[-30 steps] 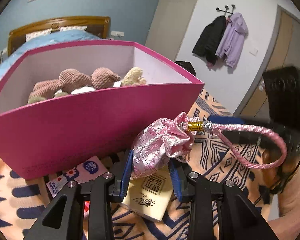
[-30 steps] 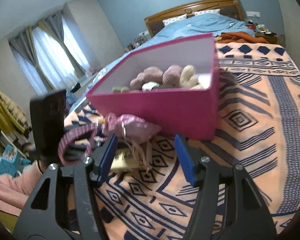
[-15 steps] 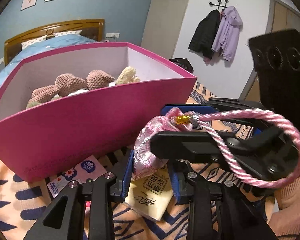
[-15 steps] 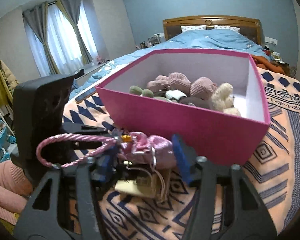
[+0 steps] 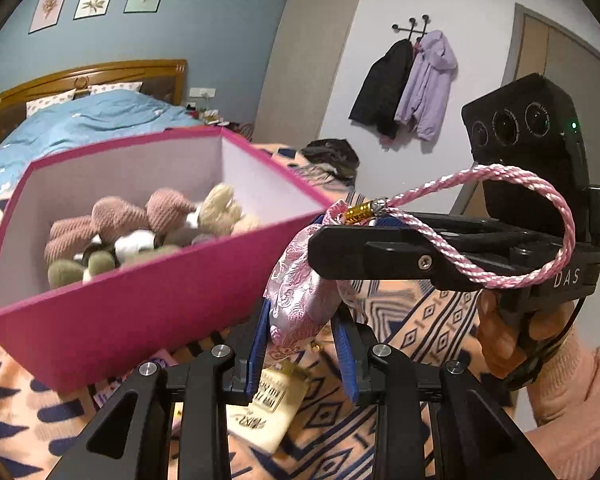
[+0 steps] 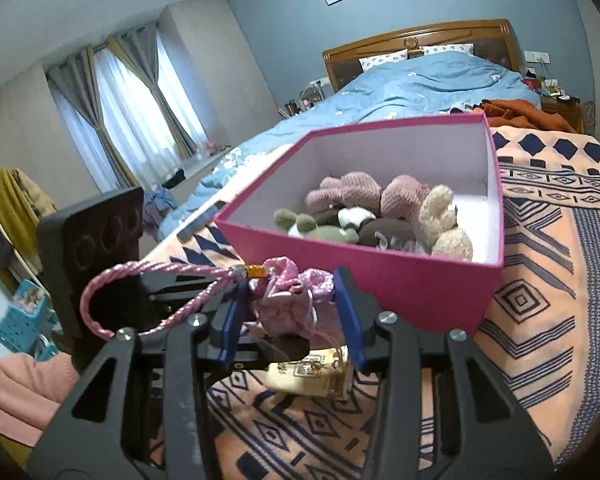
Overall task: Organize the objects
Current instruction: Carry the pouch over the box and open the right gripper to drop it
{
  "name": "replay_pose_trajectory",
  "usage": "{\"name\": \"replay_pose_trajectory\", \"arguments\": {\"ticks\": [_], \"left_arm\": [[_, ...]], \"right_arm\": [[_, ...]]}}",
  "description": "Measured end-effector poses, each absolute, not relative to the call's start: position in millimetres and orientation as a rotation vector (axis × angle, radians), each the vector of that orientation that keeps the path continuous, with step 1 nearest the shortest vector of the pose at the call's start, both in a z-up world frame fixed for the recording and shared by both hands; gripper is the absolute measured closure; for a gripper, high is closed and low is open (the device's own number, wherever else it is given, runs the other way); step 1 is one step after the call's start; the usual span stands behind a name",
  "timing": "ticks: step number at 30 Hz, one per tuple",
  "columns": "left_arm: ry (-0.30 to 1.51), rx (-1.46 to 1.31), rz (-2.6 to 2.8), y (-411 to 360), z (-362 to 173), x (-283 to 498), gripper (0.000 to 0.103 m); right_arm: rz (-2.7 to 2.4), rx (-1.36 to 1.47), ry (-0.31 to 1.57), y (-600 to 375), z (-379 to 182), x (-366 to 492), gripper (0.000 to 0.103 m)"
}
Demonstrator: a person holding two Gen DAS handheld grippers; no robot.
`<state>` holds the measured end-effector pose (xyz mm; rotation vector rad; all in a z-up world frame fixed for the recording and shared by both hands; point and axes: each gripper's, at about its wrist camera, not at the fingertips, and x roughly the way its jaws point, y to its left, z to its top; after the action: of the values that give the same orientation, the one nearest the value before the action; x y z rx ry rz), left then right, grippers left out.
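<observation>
Both grippers grasp one pink satin pouch (image 5: pixel 300 304): the left gripper (image 5: pixel 302 344) clamps its body, and the right gripper (image 6: pixel 292 320), whose jaws have just been closing, clamps its gathered neck. The pouch hangs above the patterned bed cover (image 6: pixel 548 280), with the pink box (image 5: pixel 140 312) of plush toys (image 5: pixel 140 232) at 10 o'clock in the left wrist view.

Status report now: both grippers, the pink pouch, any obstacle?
Left gripper and right gripper shut on pink pouch. Pouch lifted. Pink box ahead, open. Nothing blocking.
</observation>
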<state>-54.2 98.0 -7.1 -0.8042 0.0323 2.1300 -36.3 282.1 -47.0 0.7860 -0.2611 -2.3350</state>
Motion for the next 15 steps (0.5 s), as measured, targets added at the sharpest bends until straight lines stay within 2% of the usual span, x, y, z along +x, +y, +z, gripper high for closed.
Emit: {"name": "replay_pose_trajectory", "arguments": {"ticks": [15], "left_arm": [[0.038, -0.748, 2.139, 111, 39, -80, 0.072]], "right_arm": [[-2.365, 0.710, -0.300, 298, 1, -49, 0.058]]}}
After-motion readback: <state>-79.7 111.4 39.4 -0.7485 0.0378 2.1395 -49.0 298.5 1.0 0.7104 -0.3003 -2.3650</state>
